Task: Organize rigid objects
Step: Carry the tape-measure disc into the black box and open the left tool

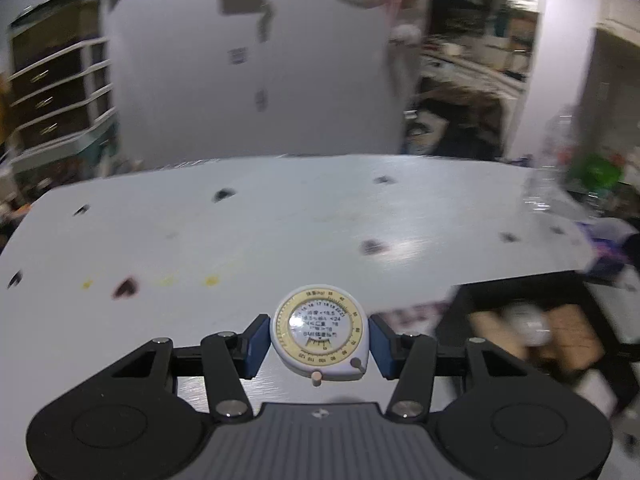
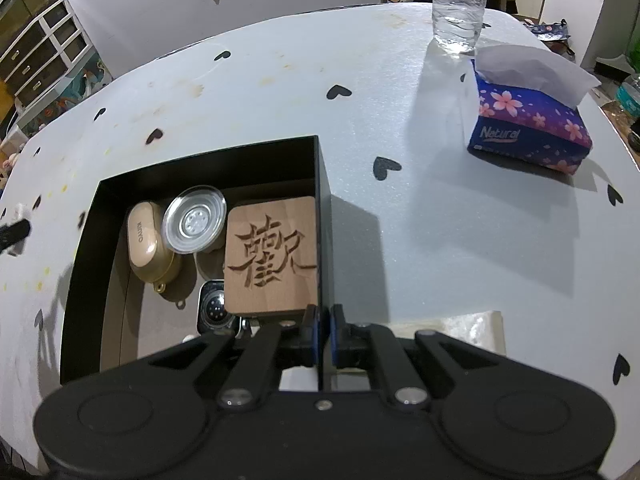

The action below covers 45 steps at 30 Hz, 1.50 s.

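White and dotted with small black hearts, the surface (image 2: 420, 208) fills both views, with a pale wall and a shelf unit (image 2: 36, 52) behind it. On it stands an open black box (image 2: 324, 216), seen sharply from the right wrist and as a blur at the lower right of the left wrist view. A blue tissue pack (image 2: 528, 124) printed with pink blossoms lies well apart from the box toward the far right, and a clear water bottle (image 2: 458, 12) stands upright just behind it. Inside the box a wooden square (image 2: 270, 256) carved with a character lies against the right wall; to its left sit a round silvery dish (image 2: 195, 220) and a beige earbud case (image 2: 146, 240), the dish overlapping the case, and a watch body (image 2: 214, 306) shows near the wooden square's front corner. The right gripper (image 2: 325, 322) is clenched on the box's right wall, one finger on either side of it. The left gripper (image 1: 318, 338) grasps a white round tape measure (image 1: 320, 334) with a gold dial between its blue pads (image 1: 258, 342), held above the surface.
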Available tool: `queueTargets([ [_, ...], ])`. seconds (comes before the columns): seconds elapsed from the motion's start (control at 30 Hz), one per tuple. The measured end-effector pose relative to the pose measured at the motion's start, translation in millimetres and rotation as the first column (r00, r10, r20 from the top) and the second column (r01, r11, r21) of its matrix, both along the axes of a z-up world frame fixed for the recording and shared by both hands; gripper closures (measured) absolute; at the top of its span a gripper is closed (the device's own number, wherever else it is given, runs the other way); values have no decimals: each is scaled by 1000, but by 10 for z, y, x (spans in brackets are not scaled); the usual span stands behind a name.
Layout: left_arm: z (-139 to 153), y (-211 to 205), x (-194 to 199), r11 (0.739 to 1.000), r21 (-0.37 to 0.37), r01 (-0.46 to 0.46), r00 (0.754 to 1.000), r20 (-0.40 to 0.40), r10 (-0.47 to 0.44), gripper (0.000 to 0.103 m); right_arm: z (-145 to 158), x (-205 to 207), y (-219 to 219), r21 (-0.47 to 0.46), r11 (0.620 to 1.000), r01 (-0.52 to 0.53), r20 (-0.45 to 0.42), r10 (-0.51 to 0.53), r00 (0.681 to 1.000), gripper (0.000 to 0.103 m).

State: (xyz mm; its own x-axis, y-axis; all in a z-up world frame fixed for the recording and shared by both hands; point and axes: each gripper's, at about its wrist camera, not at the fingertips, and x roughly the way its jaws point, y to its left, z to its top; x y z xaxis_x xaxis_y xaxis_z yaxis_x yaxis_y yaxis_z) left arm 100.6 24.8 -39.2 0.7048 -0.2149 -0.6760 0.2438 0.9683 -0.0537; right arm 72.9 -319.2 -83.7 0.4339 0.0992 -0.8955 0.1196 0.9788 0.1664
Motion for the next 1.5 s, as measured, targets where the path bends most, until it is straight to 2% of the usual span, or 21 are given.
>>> queueTargets([
  [0.13, 179, -274, -149, 990, -31, 136, 991, 7, -136, 50, 0, -1, 2, 0, 1000, -1, 1, 1, 1000, 97],
  [0.23, 185, -526, -252, 970, -32, 240, 971, -4, -240, 50, 0, -1, 0, 1, 1000, 0, 1, 0, 1000, 97],
  [0.4, 51, -880, -377, 919, -40, 393, 916, -66, -395, 50, 4, -3, 7, 2, 1000, 0, 2, 0, 1000, 97],
  [0.53, -67, -1083, -439, 884, -22, 466, 881, -80, -467, 50, 5, -3, 8, 1, 1000, -1, 3, 1, 1000, 97],
  [0.6, -141, -1157, -445, 880, -8, 475, 876, -92, -474, 50, 6, -4, 10, 2, 1000, 0, 3, 0, 1000, 97],
  [0.8, -257, -1196, -406, 888, 16, 459, 884, -113, -454, 50, 8, -16, 3, 5, 1000, 4, 5, -4, 1000, 97],
  [0.87, -271, -1166, -394, 900, 11, 435, 896, -107, -432, 49, 8, -17, 3, 3, 1000, 3, 5, -3, 1000, 97],
  [0.93, -298, -1105, -369, 913, -22, 407, 907, -106, -406, 44, 8, -16, 1, 2, 1000, 2, 5, -2, 1000, 97],
  [1.0, -280, -1090, -384, 909, -48, 414, 903, -106, -417, 34, 8, -15, 5, 2, 1000, 1, 5, -1, 1000, 97],
  [1.07, -270, -1109, -414, 904, -40, 426, 898, -104, -428, 32, 7, -15, 4, 1, 1000, 1, 5, -1, 1000, 97],
  [1.5, -257, -1109, -503, 898, -52, 438, 887, -140, -440, 31, 1, -14, 8, -1, 1000, -1, 5, 1, 1000, 97],
])
